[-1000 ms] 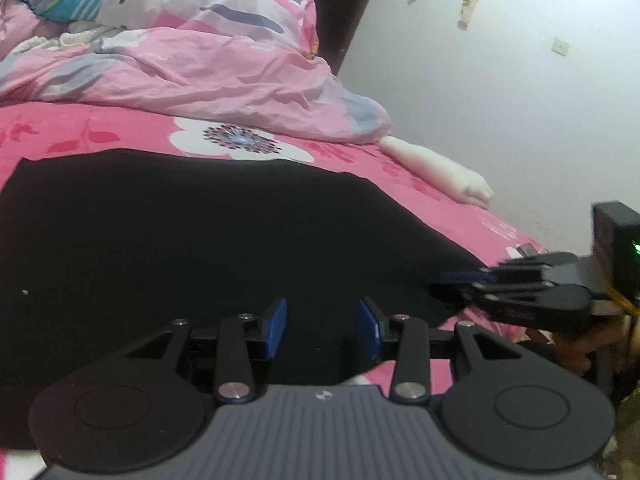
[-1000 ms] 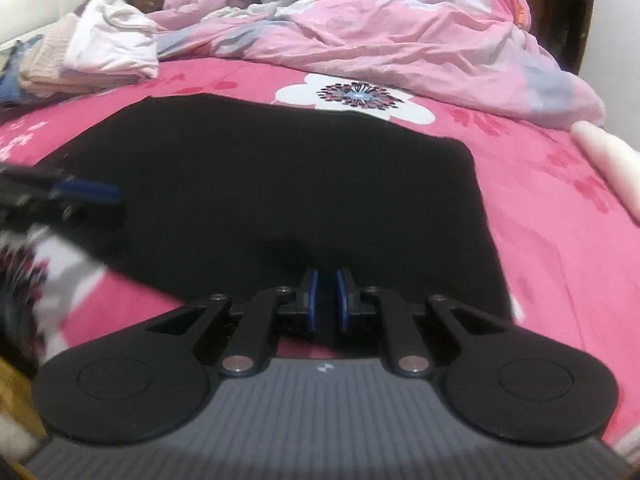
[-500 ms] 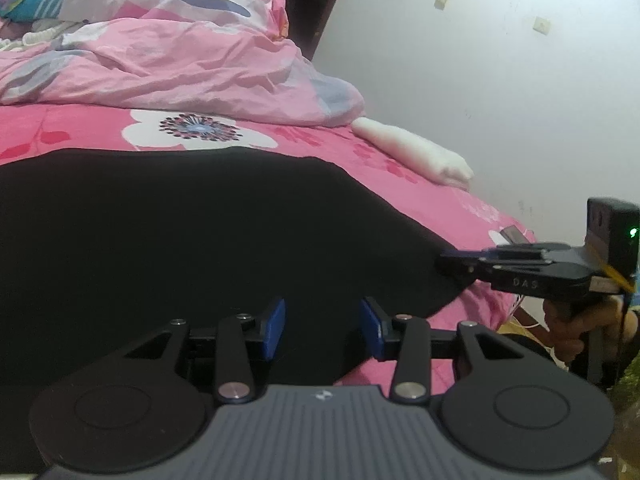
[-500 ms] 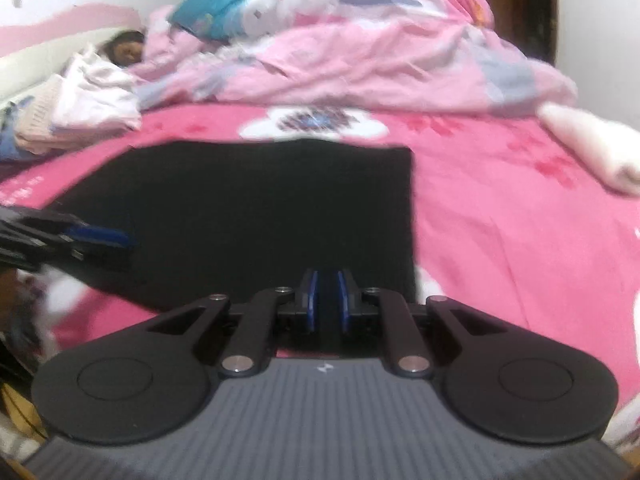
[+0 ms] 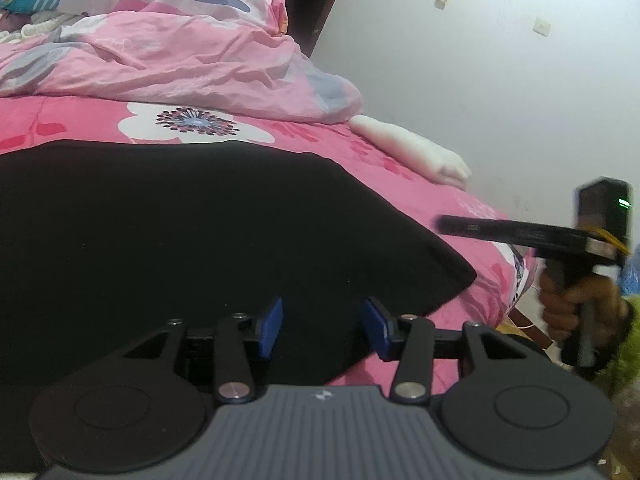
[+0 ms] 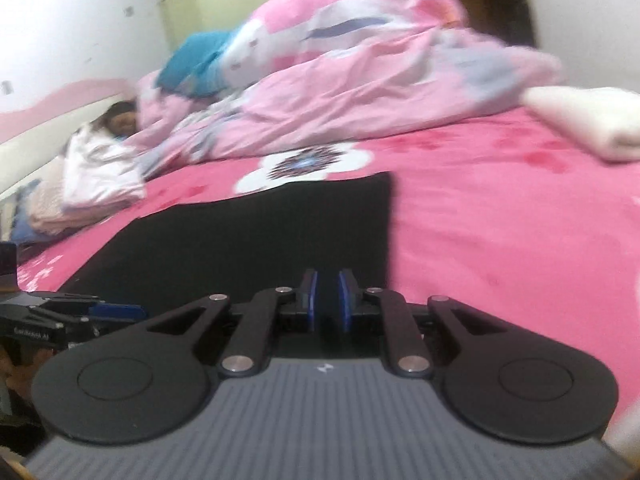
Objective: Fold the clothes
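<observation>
While the black garment (image 5: 192,232) lies flat on the pink floral bedsheet (image 5: 420,184), the left gripper (image 5: 322,328) is opening over its near edge at 6 o'clock, pads clear of the cloth. The right gripper (image 6: 325,304), beyond the corner at 3 o'clock, is opening from nearly closed and grips nothing. Risk: a shallow pinch on thin fabric could slip and skew the fold.

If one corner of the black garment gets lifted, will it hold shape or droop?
Probably droop: the black garment lies flat and thin, following the pink bedsheet, so it looks floppy. It likely weighs little for its area. Pushed, it would probably bunch rather than slide, since the sheet is cloth too.
</observation>
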Motion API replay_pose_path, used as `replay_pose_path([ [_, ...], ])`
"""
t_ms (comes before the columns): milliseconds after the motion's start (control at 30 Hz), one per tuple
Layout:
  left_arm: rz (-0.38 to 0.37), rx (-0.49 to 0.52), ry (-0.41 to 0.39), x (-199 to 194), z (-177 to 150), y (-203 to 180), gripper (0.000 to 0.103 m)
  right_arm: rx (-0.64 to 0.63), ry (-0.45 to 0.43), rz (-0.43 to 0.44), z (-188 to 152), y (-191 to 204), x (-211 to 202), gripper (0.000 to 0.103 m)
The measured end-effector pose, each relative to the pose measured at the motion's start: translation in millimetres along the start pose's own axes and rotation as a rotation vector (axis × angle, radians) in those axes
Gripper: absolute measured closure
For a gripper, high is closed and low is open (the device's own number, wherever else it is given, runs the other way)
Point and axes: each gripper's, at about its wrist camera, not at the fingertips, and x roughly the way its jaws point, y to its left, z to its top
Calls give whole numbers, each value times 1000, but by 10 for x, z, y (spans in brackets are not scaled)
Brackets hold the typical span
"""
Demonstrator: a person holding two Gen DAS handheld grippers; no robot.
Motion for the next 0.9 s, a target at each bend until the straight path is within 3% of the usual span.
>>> replay_pose_path([
  [167,-36,-22,-13,-25,-45,83,52,120,34,-64,-38,-421,156,100],
  [233,-56,-33,-17,-28,-51,122,51,207,17,-88,-27,-581,76,97],
  [300,-76,-45,-20,-29,-55,157,49,216,9,-127,34,-628,32,93],
  [400,-93,-53,-28,-31,-66,178,46,186,3,-62,221,-536,141,93],
  [533,-96,-50,-40,-39,-96,168,45,157,73,85,437,-390,571,93],
  [633,-105,-47,-47,-42,-117,172,45,207,139,79,519,-516,880,97],
  [700,-115,-46,-51,-42,-127,186,44,302,148,29,560,-749,970,98],
  [833,-135,-60,-57,-43,-134,227,44,324,120,-37,734,-863,927,93],
  [900,-143,-67,-60,-43,-136,245,44,309,131,11,807,-750,979,93],
])
